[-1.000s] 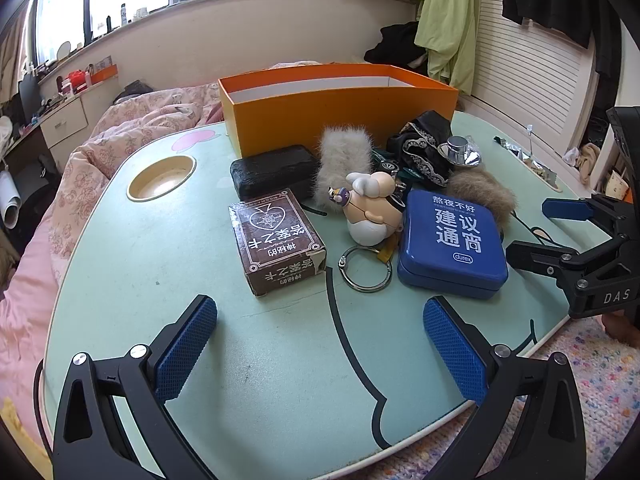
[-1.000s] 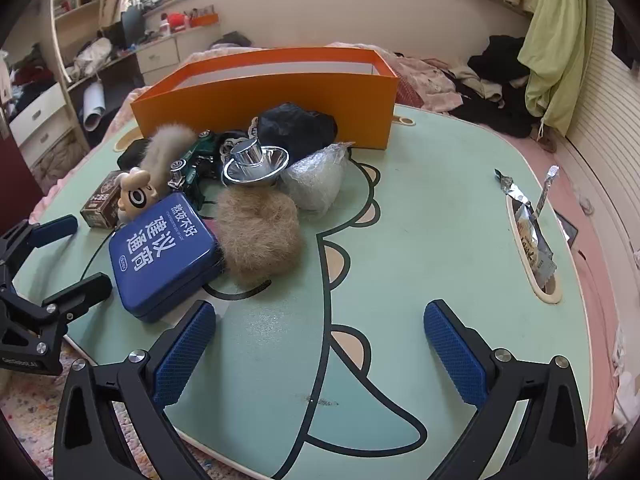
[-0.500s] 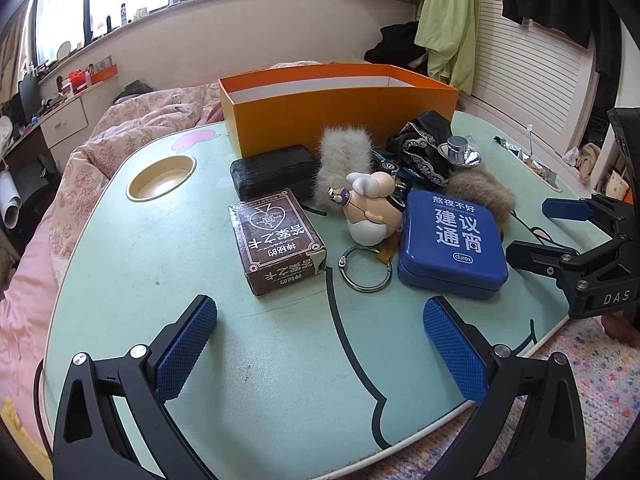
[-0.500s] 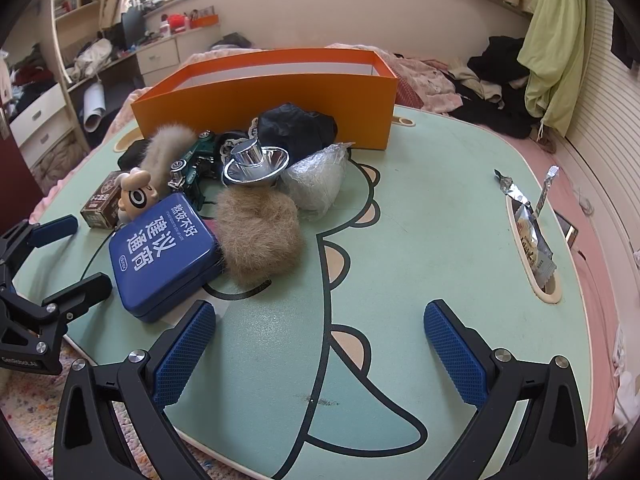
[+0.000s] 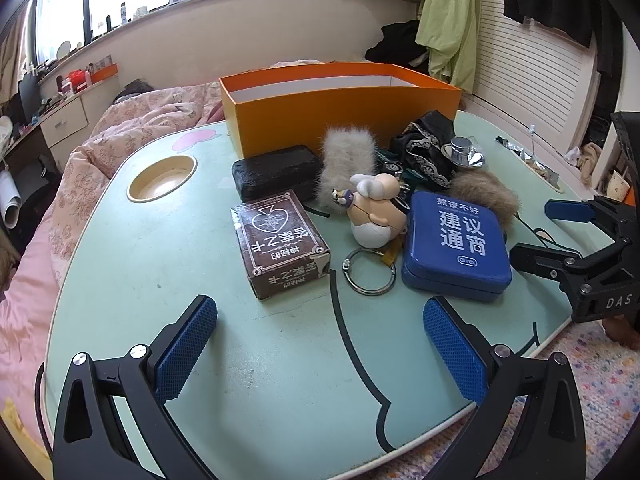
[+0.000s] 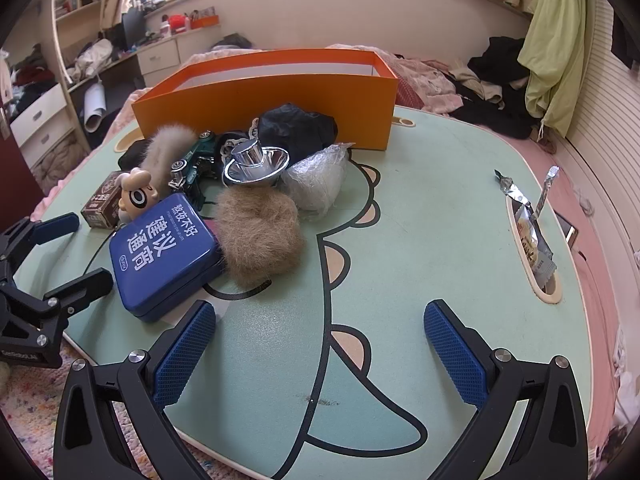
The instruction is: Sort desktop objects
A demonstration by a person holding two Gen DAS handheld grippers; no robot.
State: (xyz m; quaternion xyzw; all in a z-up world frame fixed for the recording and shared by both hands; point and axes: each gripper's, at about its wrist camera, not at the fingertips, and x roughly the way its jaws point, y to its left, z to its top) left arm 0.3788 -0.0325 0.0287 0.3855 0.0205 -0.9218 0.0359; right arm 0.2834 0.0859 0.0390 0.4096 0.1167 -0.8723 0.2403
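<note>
No change is seen over the last second: both tools, left tool and right tool, are held open and empty. No item has yet been moved into the orange box, so sorting is judged unstarted.

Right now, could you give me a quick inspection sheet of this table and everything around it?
Surface: green cartoon table, cup hole empty.
Job's things: orange box at the back; blue tin, brown card box, figurine keychain, black block, fur pieces, toy car, chrome funnel in a pile in front of it.
Clutter: snack wrappers in the side slot.
Grippers: left gripper and right gripper open, holding nothing.
Cables: thin dark cord by the tin.
Surroundings: bed, hanging clothes, drawers.
</note>
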